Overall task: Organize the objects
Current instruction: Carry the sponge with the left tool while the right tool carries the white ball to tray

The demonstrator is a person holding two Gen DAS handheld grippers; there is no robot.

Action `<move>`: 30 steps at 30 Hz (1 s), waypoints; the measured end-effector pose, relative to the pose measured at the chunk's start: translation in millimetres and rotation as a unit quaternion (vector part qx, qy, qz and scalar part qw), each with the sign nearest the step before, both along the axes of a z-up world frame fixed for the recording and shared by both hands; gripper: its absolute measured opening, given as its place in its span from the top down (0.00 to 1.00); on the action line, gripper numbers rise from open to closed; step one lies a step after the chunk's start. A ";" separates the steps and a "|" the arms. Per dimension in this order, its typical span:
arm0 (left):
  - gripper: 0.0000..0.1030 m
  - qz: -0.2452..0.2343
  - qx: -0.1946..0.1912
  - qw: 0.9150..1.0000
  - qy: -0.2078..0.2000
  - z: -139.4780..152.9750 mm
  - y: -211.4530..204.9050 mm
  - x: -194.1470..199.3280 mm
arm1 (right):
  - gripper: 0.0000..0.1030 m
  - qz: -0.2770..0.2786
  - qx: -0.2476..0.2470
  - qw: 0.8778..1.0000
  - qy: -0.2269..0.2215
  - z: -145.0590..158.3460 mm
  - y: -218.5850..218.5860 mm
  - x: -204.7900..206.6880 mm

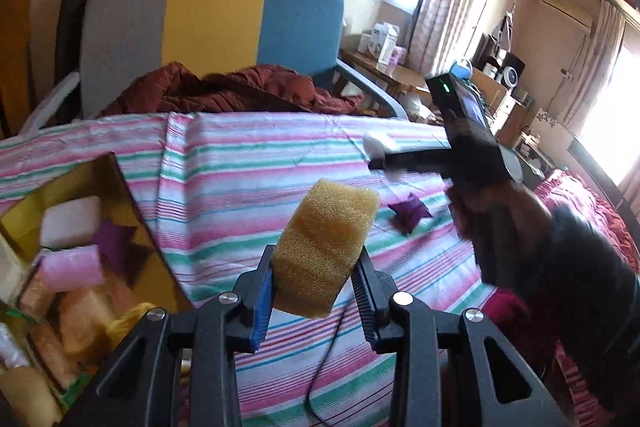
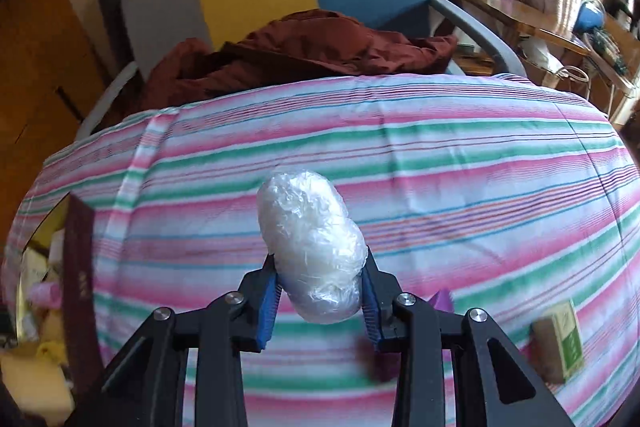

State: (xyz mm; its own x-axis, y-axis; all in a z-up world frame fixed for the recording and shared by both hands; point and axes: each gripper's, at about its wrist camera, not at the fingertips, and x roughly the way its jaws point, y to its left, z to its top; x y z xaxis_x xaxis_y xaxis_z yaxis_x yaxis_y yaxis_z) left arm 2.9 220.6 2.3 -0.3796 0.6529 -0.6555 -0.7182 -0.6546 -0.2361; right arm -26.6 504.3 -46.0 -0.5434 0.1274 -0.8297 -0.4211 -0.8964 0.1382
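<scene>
The left tool (image 1: 316,285) is clamped on a yellow sponge (image 1: 326,247) above the striped bed (image 1: 280,155). The right tool (image 2: 320,291) is clamped on a plastic-wrapped white bundle (image 2: 310,247) over that bed, right of the open box (image 1: 100,227).

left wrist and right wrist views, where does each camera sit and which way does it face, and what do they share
Left wrist: sits on the left gripper, looking down across the pink and green striped bedcover; its jaws pinch a yellow porous sponge; the right hand shows at right.
Right wrist: sits on the right gripper, facing the same bedcover; its jaws clamp a white plastic-wrapped bundle; no hand shows.
Shared: the bedcover, the rumpled dark red garment, the grey, yellow and blue panelled chair back and the open cardboard box of sponges.
</scene>
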 end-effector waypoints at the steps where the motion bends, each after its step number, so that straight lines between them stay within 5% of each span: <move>1: 0.65 0.007 0.001 1.000 0.006 3.8 -5.2 -0.1 | 0.65 0.007 -0.001 1.000 0.004 0.6 -9.7 4.1; 13: 0.65 0.124 -0.033 0.989 0.070 22.6 -75.0 -4.9 | 0.65 0.105 -0.030 0.992 0.055 14.8 -126.8 31.0; 30: 0.65 0.223 -0.052 0.973 0.035 -5.2 -157.7 -28.9 | 0.65 0.227 -0.050 0.970 0.076 31.9 -234.4 -0.7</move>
State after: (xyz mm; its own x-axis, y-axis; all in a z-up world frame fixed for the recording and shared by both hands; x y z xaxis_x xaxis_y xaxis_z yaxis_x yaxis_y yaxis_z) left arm -25.9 62.9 -2.9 -0.6551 0.3454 -0.6720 -0.3700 -0.9221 -0.1133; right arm -27.3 269.9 -14.1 -0.6417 -0.2308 -0.7314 0.0462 -0.9635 0.2636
